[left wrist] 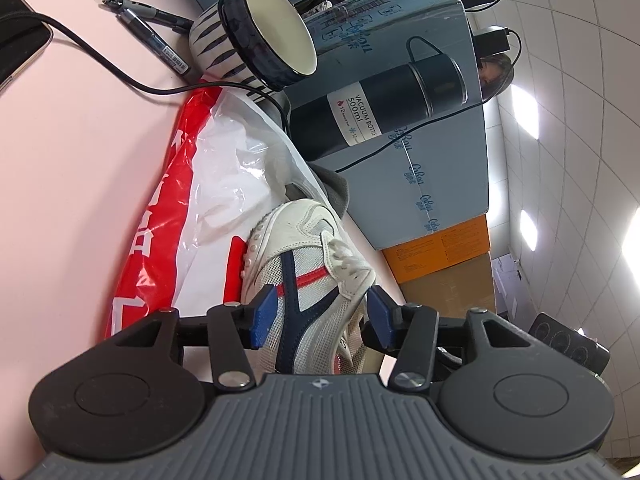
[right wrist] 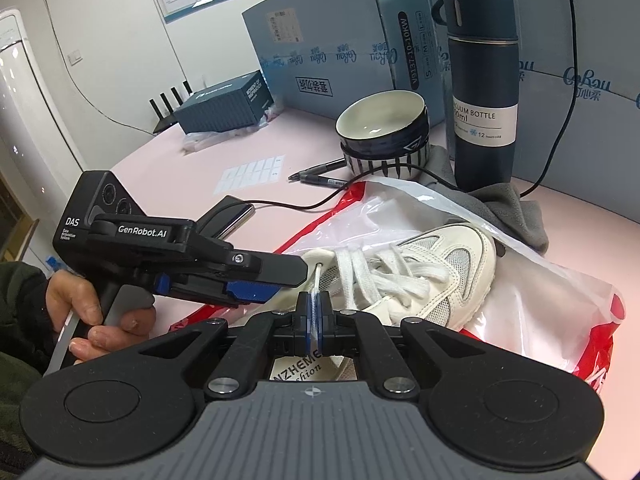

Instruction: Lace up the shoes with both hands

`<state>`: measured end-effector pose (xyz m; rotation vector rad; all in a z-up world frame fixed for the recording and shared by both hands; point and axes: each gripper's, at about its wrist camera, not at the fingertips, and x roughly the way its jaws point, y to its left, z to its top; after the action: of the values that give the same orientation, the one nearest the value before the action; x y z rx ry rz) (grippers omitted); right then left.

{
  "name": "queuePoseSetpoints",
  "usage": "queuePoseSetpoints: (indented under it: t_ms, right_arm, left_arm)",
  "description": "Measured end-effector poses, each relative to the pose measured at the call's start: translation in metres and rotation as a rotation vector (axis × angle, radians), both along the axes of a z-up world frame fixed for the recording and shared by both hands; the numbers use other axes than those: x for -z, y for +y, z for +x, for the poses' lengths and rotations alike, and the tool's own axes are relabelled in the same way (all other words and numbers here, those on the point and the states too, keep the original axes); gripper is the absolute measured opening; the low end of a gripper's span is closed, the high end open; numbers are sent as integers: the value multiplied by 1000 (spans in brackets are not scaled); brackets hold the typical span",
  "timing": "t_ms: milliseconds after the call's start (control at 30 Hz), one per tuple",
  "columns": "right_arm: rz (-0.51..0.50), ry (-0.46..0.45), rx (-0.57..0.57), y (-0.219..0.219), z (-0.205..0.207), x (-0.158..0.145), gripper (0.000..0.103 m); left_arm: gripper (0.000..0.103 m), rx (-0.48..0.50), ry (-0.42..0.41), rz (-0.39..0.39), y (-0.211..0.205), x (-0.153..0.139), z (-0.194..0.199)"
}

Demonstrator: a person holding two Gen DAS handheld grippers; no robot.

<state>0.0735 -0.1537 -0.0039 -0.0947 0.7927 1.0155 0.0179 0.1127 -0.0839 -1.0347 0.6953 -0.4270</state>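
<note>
A white trainer with navy and red side stripes lies on a red and white plastic bag on the pink table. My right gripper is shut on the tip of the white shoelace, which runs taut up to an eyelet near the collar. My left gripper straddles the shoe's rear part, with its blue pads against the mesh side and the lace side. In the right wrist view it reaches in from the left, held by a hand.
Behind the shoe stand a striped bowl, a dark vacuum bottle on a grey cloth, and large blue boxes. Two pens, a phone with a black cable and a sheet of labels lie on the pink table.
</note>
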Motion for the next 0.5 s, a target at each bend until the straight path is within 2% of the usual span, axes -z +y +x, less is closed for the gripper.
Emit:
queuePoseSetpoints:
  t_ms: [500]
  right_arm:
    - [-15,-39,4,11,6,0,3]
  left_arm:
    - [46,5,-1,-14,0,0,0]
